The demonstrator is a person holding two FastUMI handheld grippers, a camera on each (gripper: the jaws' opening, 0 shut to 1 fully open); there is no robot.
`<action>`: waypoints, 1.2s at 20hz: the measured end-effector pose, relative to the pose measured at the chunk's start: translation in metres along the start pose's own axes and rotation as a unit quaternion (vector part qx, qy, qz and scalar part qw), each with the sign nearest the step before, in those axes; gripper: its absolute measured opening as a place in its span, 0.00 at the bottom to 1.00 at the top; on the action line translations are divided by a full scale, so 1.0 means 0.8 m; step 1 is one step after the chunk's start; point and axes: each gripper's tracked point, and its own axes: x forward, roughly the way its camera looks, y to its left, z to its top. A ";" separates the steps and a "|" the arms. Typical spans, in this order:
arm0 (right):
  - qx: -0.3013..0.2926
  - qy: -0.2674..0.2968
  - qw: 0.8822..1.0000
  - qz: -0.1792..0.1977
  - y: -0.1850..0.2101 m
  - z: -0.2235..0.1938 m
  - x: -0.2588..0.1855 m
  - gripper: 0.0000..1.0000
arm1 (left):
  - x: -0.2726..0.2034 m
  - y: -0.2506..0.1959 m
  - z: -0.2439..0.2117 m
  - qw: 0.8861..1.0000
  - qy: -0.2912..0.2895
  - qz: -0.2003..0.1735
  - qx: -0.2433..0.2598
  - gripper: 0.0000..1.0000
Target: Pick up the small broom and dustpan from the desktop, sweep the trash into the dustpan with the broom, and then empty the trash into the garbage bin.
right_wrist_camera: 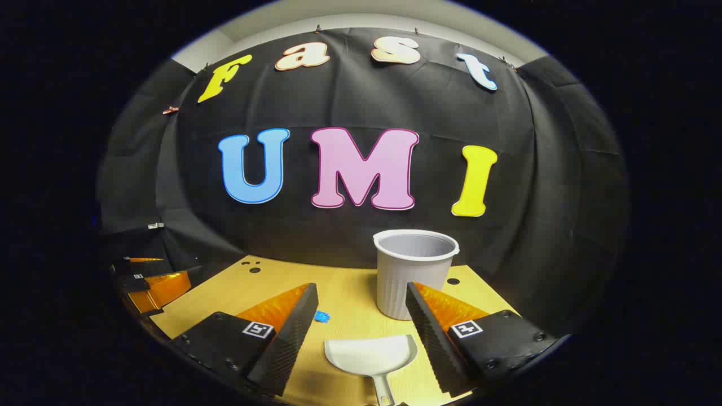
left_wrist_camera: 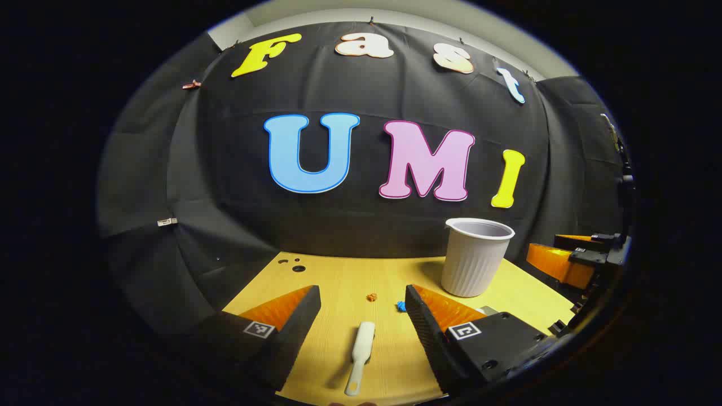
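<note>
A small pale broom lies flat on the wooden desktop, handle toward me, between the open fingers of my left gripper, which hovers above it. Beyond it lie an orange scrap and a blue scrap. A pale dustpan rests on the desktop between the open fingers of my right gripper, handle toward me. The blue scrap lies to its left. The grey ribbed garbage bin stands upright behind the dustpan, and the bin sits right of the broom.
The black cloth wall closes off the back and sides of the desktop. The other gripper shows at the right edge of the left gripper view, and the left one at the left edge of the right gripper view.
</note>
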 end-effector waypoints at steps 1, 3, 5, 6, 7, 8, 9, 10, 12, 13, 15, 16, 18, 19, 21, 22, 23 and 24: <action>0.003 0.007 1.000 0.004 -0.002 -0.006 0.002 0.98 | 0.004 0.000 0.000 1.000 0.003 0.002 0.000 0.96; 0.013 0.024 1.000 0.011 -0.004 -0.015 0.007 0.98 | 0.011 -0.003 -0.008 1.000 0.013 -0.001 -0.004 0.96; 0.014 0.031 0.999 0.015 -0.008 -0.020 0.010 0.98 | 0.018 -0.007 -0.021 1.000 0.029 -0.005 -0.010 0.96; 0.013 0.034 0.999 0.018 -0.008 -0.022 0.013 0.98 | 0.021 -0.006 -0.028 0.999 0.036 -0.004 -0.013 0.96; 0.010 0.037 0.999 0.023 -0.008 -0.026 0.014 0.98 | 0.024 -0.006 -0.031 0.999 0.041 -0.002 -0.017 0.96; 0.006 0.039 0.999 0.026 -0.008 -0.028 0.017 0.98 | 0.026 -0.008 -0.037 0.999 0.047 -0.002 -0.022 0.96; 0.004 0.043 0.999 0.031 -0.008 -0.031 0.020 0.98 | 0.031 -0.008 -0.040 0.998 0.053 -0.002 -0.031 0.96; 0.004 0.045 0.998 0.035 -0.006 -0.033 0.022 0.98 | 0.033 -0.010 -0.047 0.997 0.060 -0.004 -0.039 0.96; -0.001 0.050 0.998 0.045 -0.002 -0.038 0.027 0.98 | 0.039 -0.009 -0.057 0.996 0.074 -0.003 -0.051 0.96; -0.003 0.050 0.998 0.046 -0.004 -0.040 0.030 0.98 | 0.043 -0.007 -0.061 0.995 0.081 -0.002 -0.055 0.96; -0.002 0.051 0.997 0.050 -0.005 -0.041 0.035 0.97 | 0.050 -0.005 -0.073 0.993 0.103 -0.001 -0.057 0.96; 0.000 0.053 0.997 0.051 -0.006 -0.043 0.037 0.98 | 0.053 -0.004 -0.083 0.992 0.116 0.000 -0.056 0.96; 0.007 0.062 0.997 0.050 -0.010 -0.052 0.040 0.98 | 0.059 0.001 -0.103 0.988 0.142 0.005 -0.054 0.96; 0.010 0.067 0.996 0.050 -0.013 -0.057 0.041 0.98 | 0.060 0.000 -0.111 0.986 0.154 0.001 -0.058 0.96; 0.013 0.078 0.996 0.045 -0.020 -0.067 0.044 0.98 | 0.066 -0.001 -0.132 0.982 0.180 -0.002 -0.065 0.96; 0.016 0.088 0.995 0.044 -0.023 -0.074 0.046 0.98 | 0.069 -0.002 -0.144 0.979 0.193 -0.003 -0.066 0.96; 0.022 0.099 0.994 0.044 -0.023 -0.082 0.046 0.98 | 0.072 -0.002 -0.154 0.976 0.208 -0.002 -0.063 0.96; 0.024 0.108 0.993 0.044 -0.026 -0.088 0.047 0.98 | 0.074 -0.002 -0.167 0.973 0.224 -0.001 -0.060 0.96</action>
